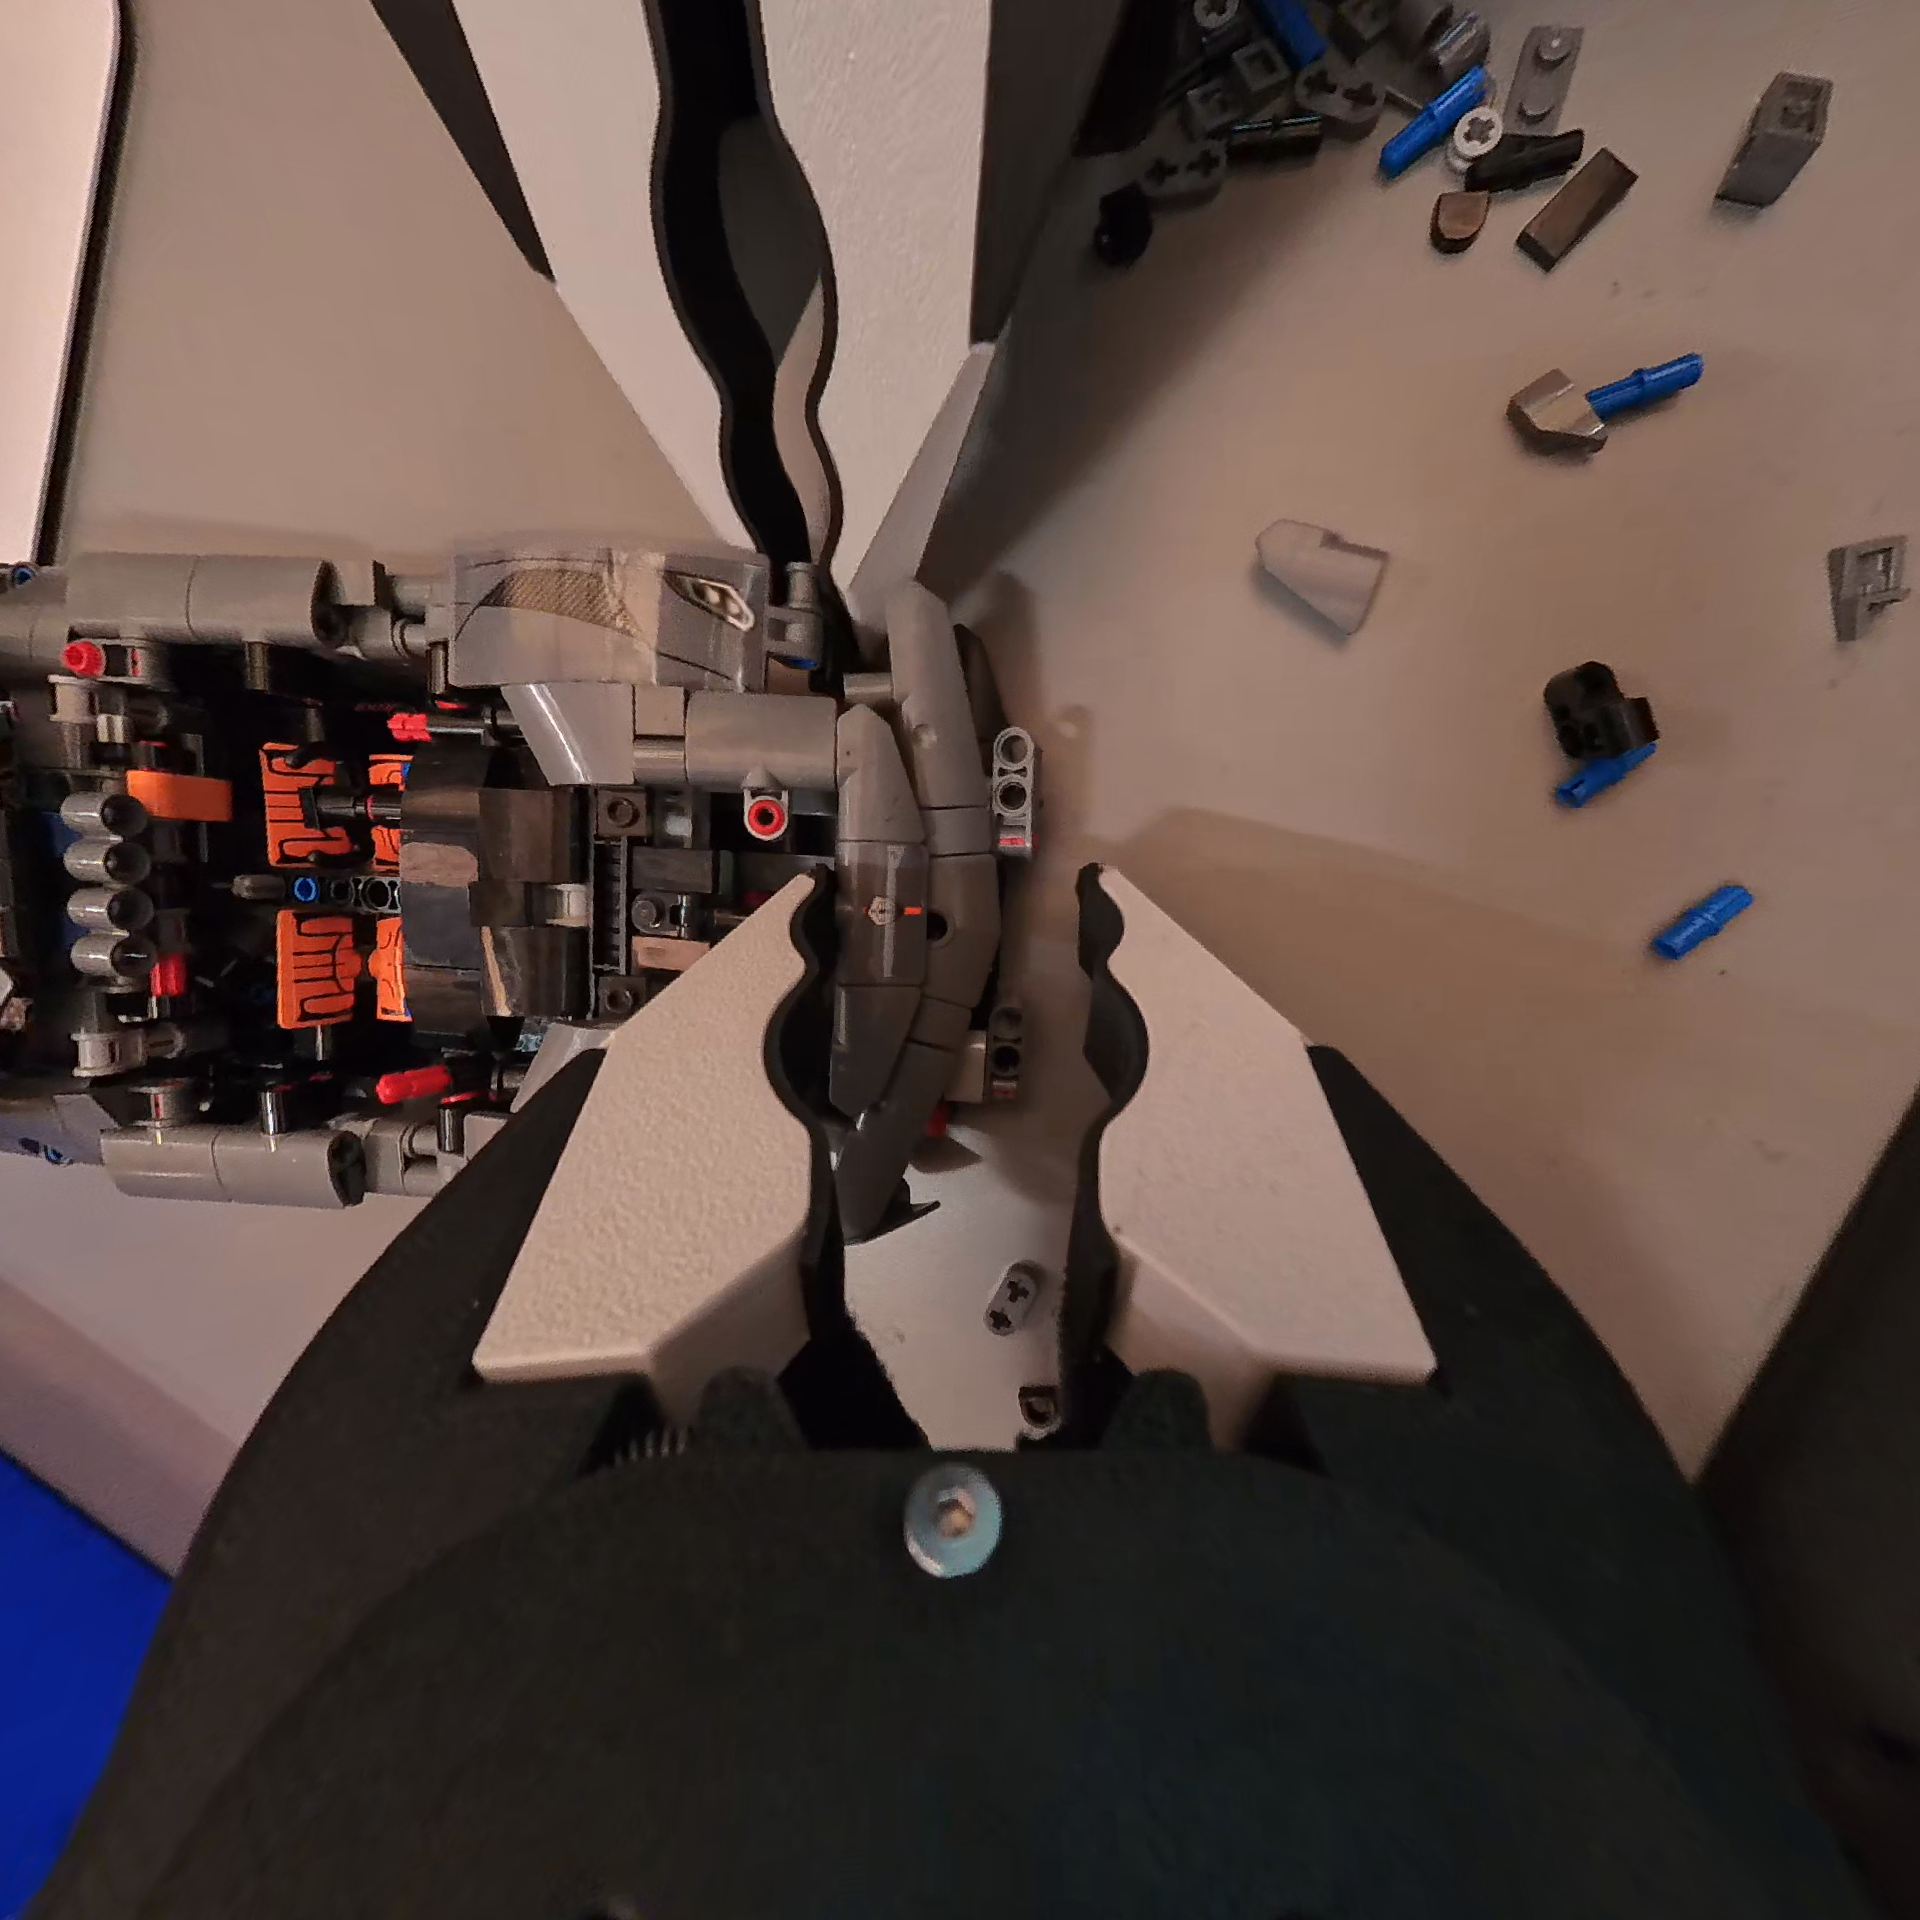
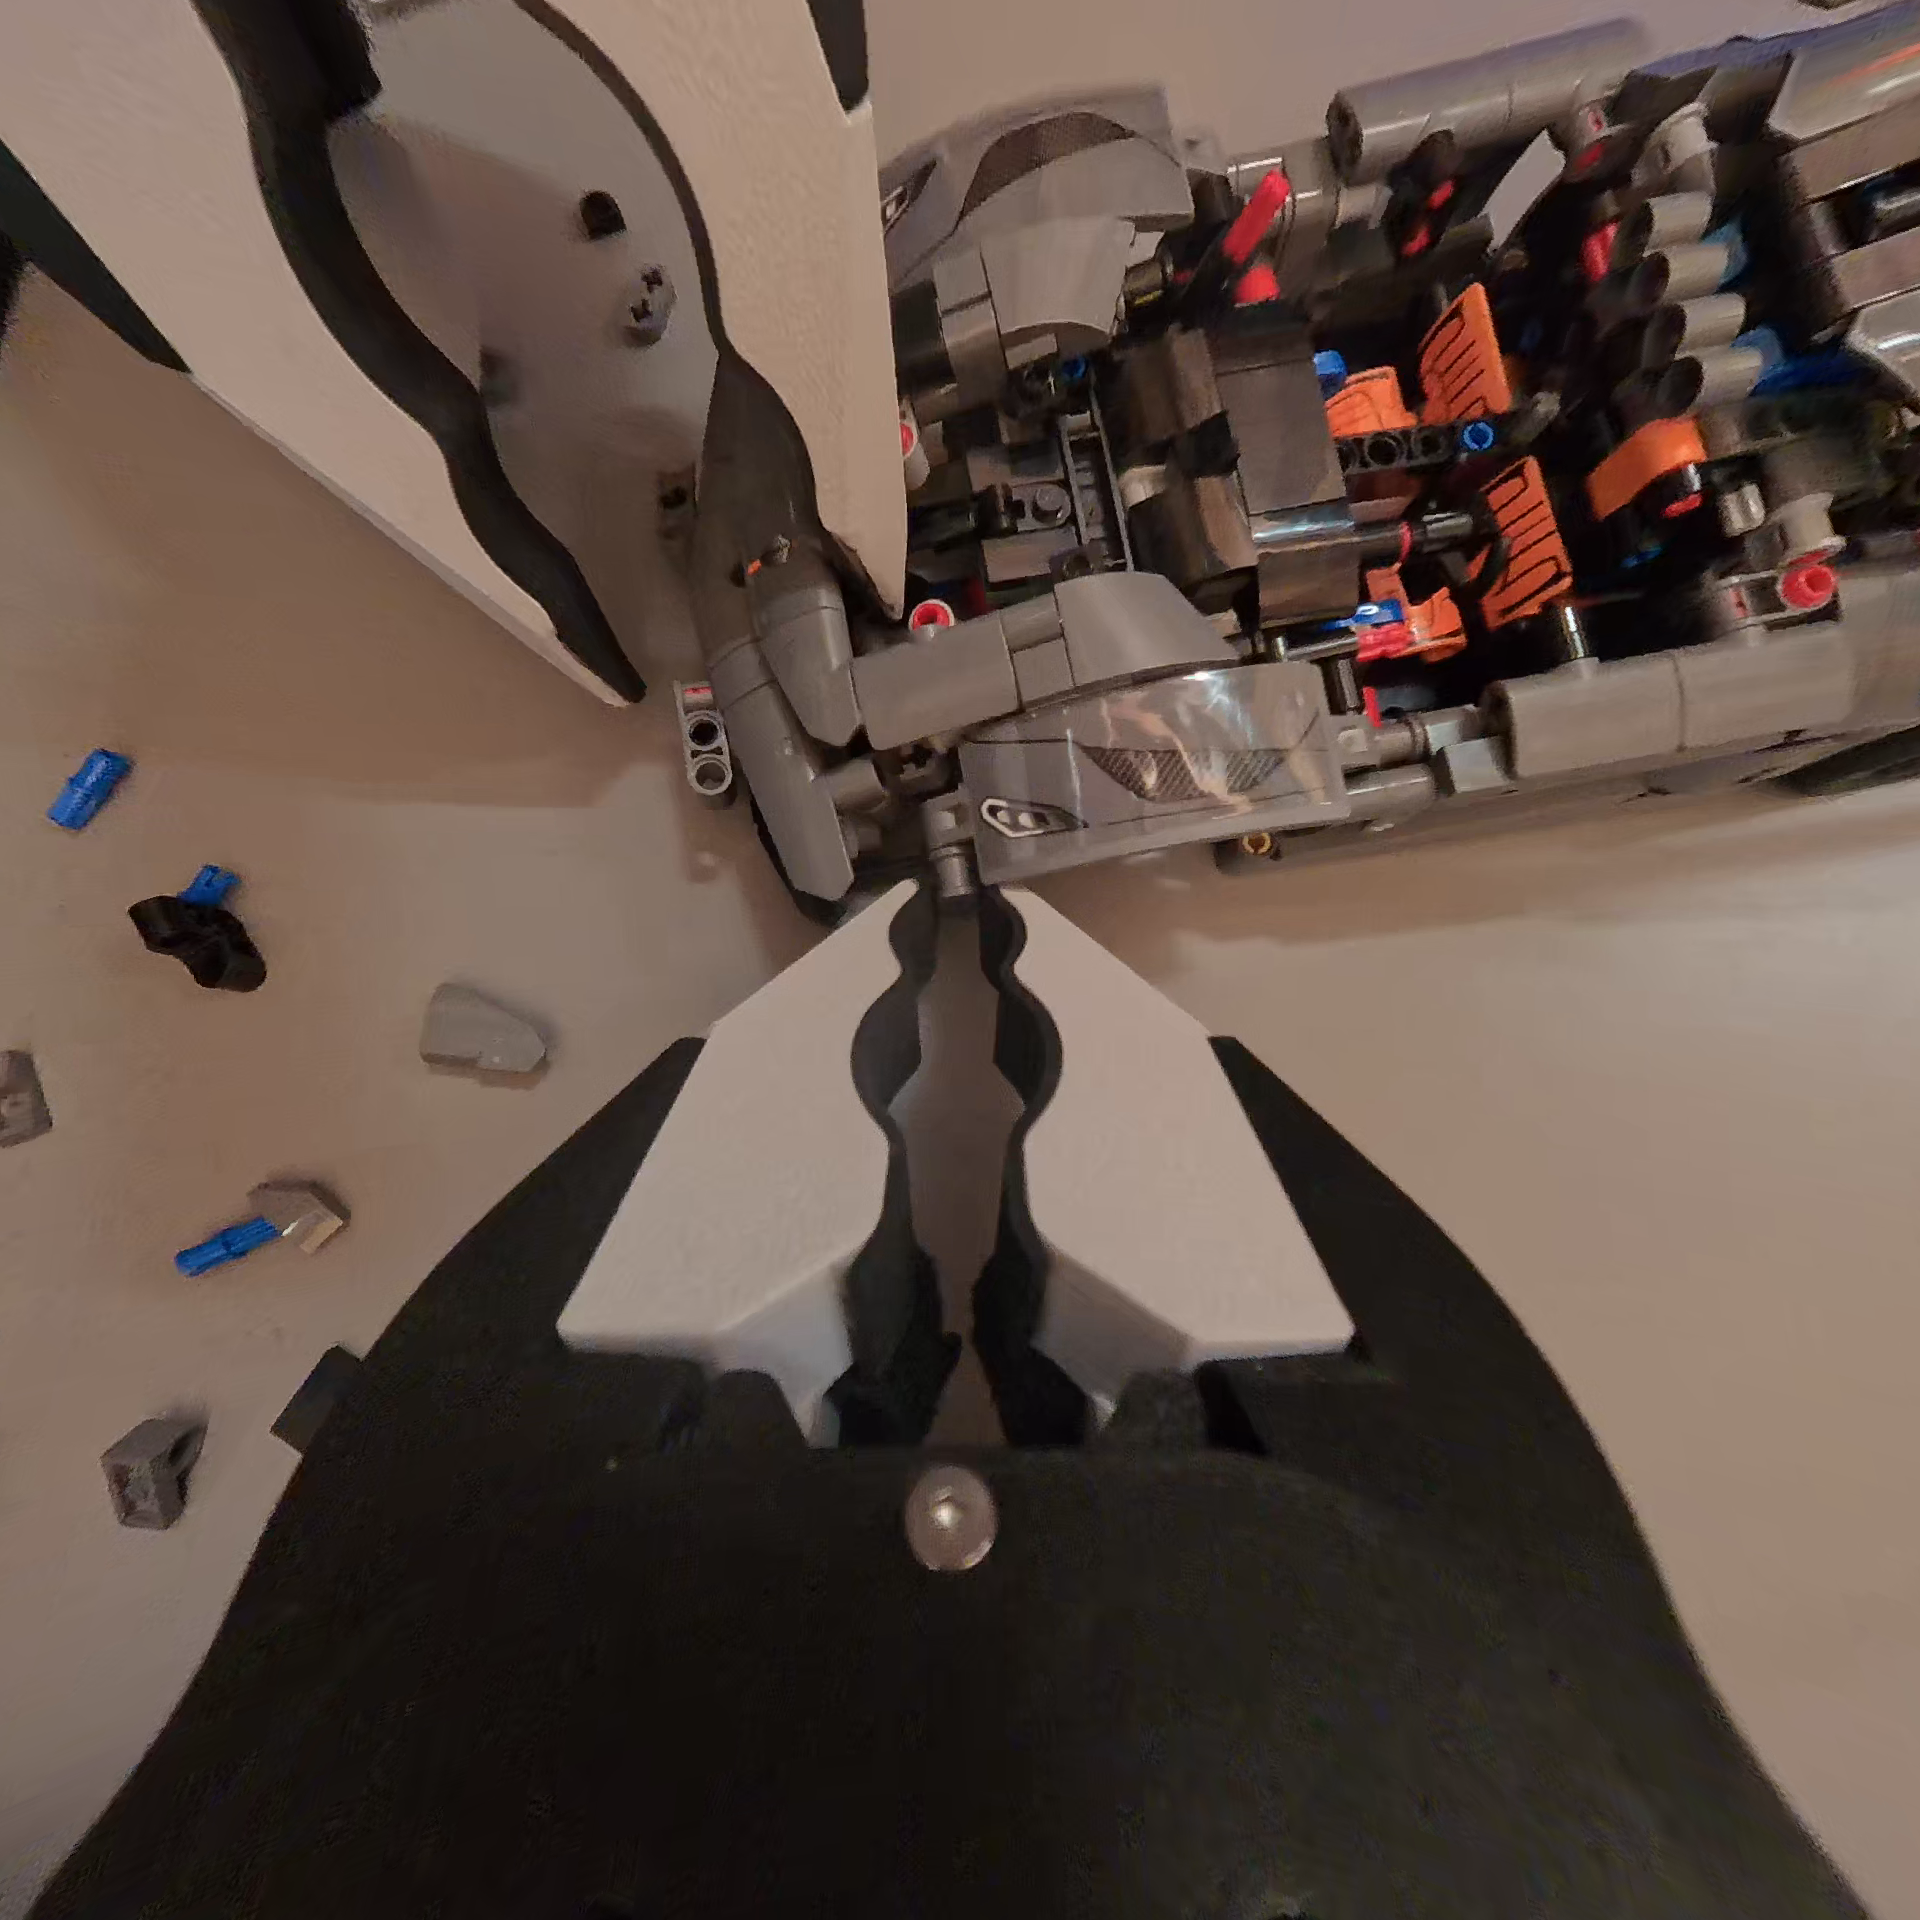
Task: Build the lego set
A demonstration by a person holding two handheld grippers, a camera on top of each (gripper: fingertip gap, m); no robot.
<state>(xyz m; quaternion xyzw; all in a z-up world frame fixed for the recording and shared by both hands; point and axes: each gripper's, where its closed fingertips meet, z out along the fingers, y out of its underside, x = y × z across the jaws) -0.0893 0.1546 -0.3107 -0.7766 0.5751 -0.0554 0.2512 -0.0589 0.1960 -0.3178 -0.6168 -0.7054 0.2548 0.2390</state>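
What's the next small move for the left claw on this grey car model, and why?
Probably close the left claw gently on the curved grey front bumper panel. Its jaws stand open around that panel, while the right claw, nearly closed, pinches a small grey connector at the partly built grey car model, seemingly steadying it.

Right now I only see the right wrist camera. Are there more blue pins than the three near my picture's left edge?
Observer: Yes. The left wrist view shows another blue pin lying at the edge of a pile of grey and black parts.
Operator: Is the table all there is in that picture?
Observer: No. A bright blue patch fills that view's lower left corner, beyond the pale table.
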